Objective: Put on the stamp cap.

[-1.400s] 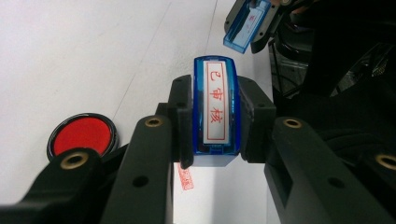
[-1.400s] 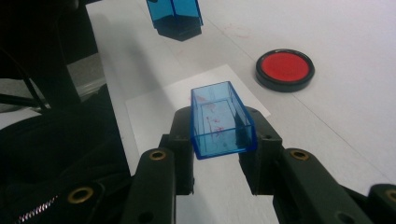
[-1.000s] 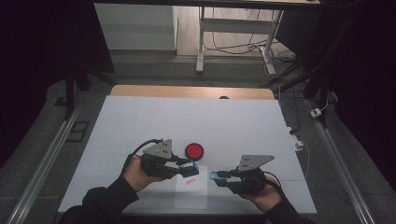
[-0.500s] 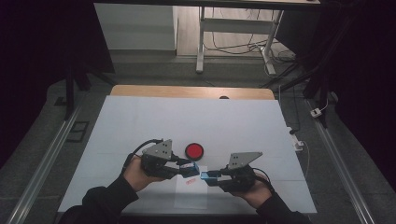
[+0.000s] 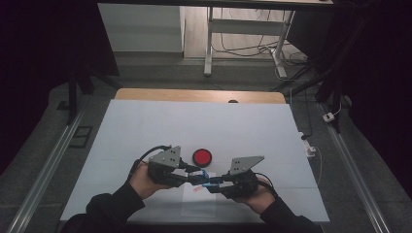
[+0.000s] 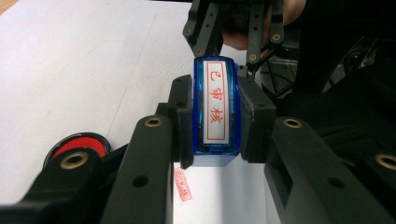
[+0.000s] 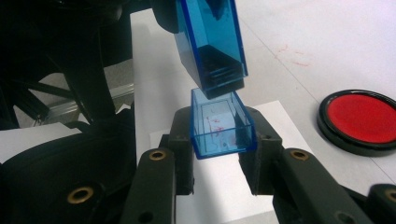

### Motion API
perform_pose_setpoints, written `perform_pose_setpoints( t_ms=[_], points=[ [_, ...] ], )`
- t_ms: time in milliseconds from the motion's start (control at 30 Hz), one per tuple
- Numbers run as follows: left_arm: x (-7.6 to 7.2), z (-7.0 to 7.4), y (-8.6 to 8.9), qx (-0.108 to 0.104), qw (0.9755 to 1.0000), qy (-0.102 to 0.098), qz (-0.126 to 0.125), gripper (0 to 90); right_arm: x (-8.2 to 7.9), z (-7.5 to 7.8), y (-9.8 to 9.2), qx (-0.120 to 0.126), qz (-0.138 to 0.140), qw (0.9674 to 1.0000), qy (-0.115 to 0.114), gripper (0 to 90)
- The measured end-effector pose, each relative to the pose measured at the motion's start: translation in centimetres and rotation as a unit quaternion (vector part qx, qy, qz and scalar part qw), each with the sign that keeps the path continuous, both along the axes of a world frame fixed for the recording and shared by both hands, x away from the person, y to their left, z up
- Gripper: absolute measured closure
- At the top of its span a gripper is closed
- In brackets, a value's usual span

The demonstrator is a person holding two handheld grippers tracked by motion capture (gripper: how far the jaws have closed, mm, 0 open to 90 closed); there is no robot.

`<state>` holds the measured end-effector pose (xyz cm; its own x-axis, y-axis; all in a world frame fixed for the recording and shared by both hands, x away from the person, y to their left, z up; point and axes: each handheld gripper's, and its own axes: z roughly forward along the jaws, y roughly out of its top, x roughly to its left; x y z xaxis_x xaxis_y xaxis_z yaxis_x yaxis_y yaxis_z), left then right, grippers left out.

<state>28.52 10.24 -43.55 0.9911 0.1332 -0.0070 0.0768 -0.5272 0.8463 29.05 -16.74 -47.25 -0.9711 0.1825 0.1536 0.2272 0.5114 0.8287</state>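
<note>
My left gripper (image 5: 194,177) is shut on a blue stamp (image 6: 217,105) that carries a white label with red characters. My right gripper (image 5: 217,185) is shut on the stamp's clear blue cap (image 7: 222,126). The two meet low over the table's front middle. In the right gripper view the stamp's body (image 7: 212,42) points its dark end at the cap's open mouth, very close; I cannot tell whether they touch. The right gripper (image 6: 231,28) faces me beyond the stamp in the left gripper view.
A round red ink pad (image 5: 202,157) lies just behind the grippers, also seen as the ink pad (image 7: 357,119) to the right of the cap. Below them a white paper sheet (image 5: 199,206) bears a red imprint (image 6: 183,184). The white table mat (image 5: 145,126) spreads around.
The right gripper has moved left with the cap, closing the gap to the stamp. The left gripper has stayed nearly still.
</note>
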Motion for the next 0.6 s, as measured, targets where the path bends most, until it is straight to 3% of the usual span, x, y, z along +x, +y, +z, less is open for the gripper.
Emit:
perform_pose_setpoints(
  t_ms=[600],
  points=[
    [0.1, 0.0, -0.1, -0.026, 0.9993, -0.003, -0.027, 70.1, 0.0, 0.0, 1.1, 0.001, 0.017, 0.9998, -0.007, 68.6]
  ],
)
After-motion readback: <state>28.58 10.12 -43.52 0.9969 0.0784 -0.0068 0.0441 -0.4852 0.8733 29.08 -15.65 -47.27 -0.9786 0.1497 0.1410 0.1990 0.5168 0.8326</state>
